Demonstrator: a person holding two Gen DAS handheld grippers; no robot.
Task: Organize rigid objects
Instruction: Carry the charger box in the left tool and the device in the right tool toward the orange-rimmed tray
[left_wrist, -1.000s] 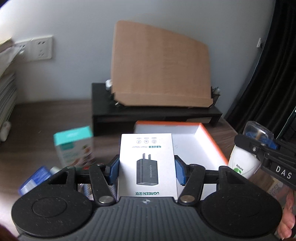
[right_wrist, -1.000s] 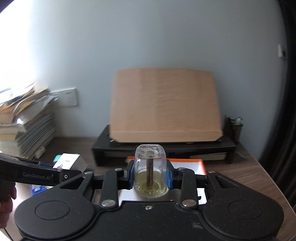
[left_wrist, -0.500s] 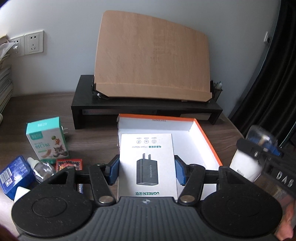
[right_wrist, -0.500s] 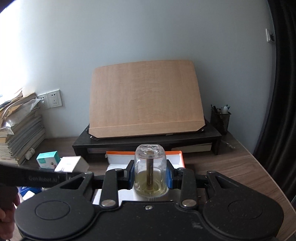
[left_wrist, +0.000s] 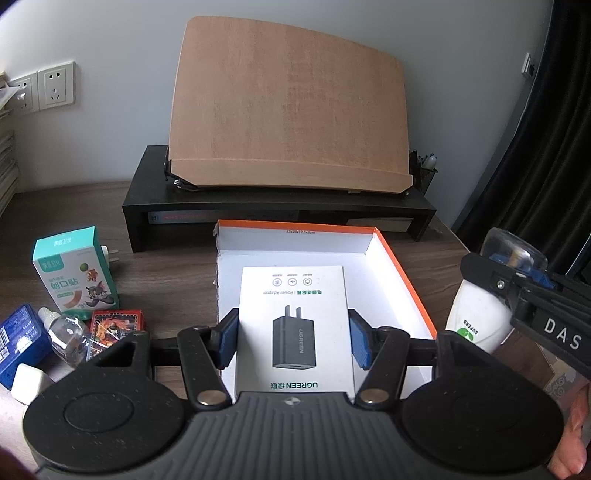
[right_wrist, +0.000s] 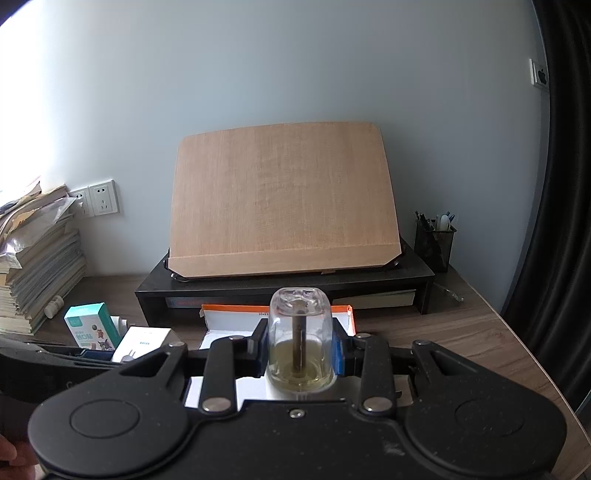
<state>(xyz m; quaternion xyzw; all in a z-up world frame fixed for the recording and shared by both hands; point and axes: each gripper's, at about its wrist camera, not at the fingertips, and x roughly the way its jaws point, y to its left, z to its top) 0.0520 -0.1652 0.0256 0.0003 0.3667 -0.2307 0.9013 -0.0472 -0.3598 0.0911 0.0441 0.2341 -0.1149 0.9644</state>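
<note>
Left gripper (left_wrist: 293, 341) clamped on a white power adapter box (left_wrist: 293, 325), blue pads pressing both long sides, held over the near part of the orange-rimmed open box (left_wrist: 406, 273). Right gripper (right_wrist: 300, 350) closed tight on a bottle with a clear cap (right_wrist: 300, 343) (yellowish liquid, white body), held at the orange-rimmed box's right edge. Left of that box on the wooden desk (left_wrist: 166, 280): teal bandage carton (left_wrist: 75, 273), small clear bottle (left_wrist: 66, 334), red card pack (left_wrist: 117, 323), blue packet (left_wrist: 20, 341), all close together. Behind the box, a black monitor riser (left_wrist: 277, 210) carrying a tilted wooden board (left_wrist: 288, 110). Mesh pen holder (right_wrist: 434, 240) at the riser's right end.
</note>
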